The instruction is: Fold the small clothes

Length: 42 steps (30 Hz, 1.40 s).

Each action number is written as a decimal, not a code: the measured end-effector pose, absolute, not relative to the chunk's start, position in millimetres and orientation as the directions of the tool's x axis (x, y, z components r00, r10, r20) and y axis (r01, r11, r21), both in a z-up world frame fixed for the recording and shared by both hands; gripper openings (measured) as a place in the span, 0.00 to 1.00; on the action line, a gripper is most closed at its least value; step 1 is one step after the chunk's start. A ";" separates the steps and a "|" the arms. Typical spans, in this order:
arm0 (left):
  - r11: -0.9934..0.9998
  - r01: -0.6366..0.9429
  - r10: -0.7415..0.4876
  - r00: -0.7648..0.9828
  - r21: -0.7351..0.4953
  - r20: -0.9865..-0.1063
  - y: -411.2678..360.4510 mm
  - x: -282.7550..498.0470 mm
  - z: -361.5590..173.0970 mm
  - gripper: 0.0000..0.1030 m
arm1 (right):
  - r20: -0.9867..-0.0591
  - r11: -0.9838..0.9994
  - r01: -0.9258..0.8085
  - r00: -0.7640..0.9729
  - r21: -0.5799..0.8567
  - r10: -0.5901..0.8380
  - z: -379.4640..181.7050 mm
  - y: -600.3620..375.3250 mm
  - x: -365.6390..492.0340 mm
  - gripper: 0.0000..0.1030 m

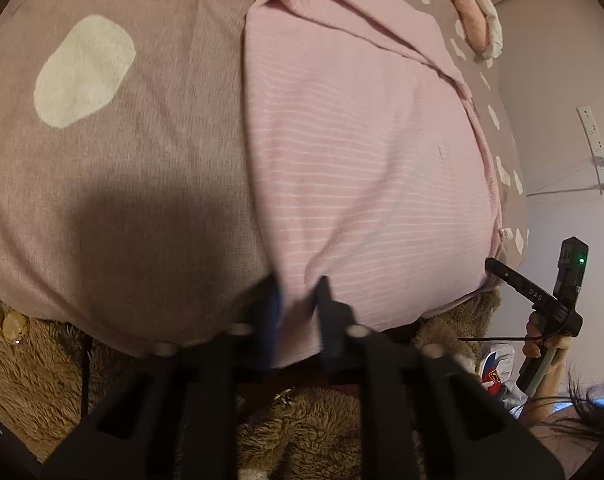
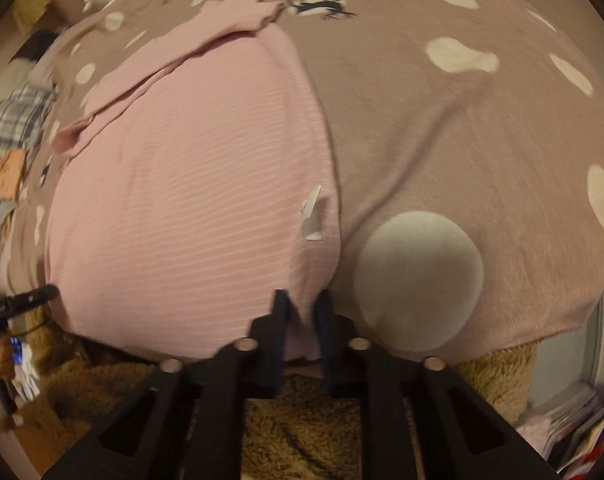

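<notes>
A pink garment [image 1: 361, 152] with thin white stripes lies flat on a mauve blanket [image 1: 150, 160] with white spots. My left gripper [image 1: 298, 292] is shut on the garment's near left corner, with a fold of pink cloth pinched between its fingers. In the right wrist view the same pink garment [image 2: 190, 208] fills the left half, a white care label [image 2: 311, 216] showing near its right edge. My right gripper [image 2: 302, 304] is shut on the near right corner of the hem. The right gripper [image 1: 497, 270] also shows in the left wrist view at the garment's far corner.
The mauve blanket [image 2: 481, 140] hangs over the near edge onto a shaggy brown rug [image 2: 309, 432]. A hand [image 1: 541, 340] holds the other gripper's handle. Plaid cloth [image 2: 18, 128] lies at the far left, books [image 2: 573, 420] at the lower right, a wall [image 1: 549, 80] to the right.
</notes>
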<state>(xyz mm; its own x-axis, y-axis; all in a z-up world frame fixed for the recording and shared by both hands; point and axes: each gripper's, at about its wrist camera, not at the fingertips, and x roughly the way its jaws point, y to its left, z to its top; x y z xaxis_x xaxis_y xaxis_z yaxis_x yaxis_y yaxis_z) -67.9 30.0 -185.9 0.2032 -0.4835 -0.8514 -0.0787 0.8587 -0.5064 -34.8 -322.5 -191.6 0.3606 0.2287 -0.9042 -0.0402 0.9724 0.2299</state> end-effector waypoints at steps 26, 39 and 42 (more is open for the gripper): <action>0.700 -0.197 -0.580 0.404 -0.687 -0.707 71.3 37.1 -164.3 0.11 | -0.760 0.902 0.104 0.584 0.419 0.286 -167.2 -326.2 82.6 0.08; 0.770 -0.065 -0.559 0.411 -0.635 -0.720 55.3 3.8 -144.9 0.59 | -0.759 0.919 0.121 0.610 0.374 0.229 -162.1 -327.0 82.4 0.08; 0.767 -0.071 -0.570 0.380 -0.638 -0.728 50.4 -0.8 -151.5 0.57 | -0.757 0.925 0.120 0.617 0.359 0.214 -160.1 -325.4 81.3 0.08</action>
<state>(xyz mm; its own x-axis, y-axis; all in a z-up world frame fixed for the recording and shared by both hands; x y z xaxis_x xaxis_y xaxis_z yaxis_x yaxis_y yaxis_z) -0.8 50.4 -151.5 0.3802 -0.5705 -0.7280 -0.0714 0.7667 -0.6381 81.3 -325.4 -160.1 0.6175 0.2137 -0.7570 0.1201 0.9255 0.3592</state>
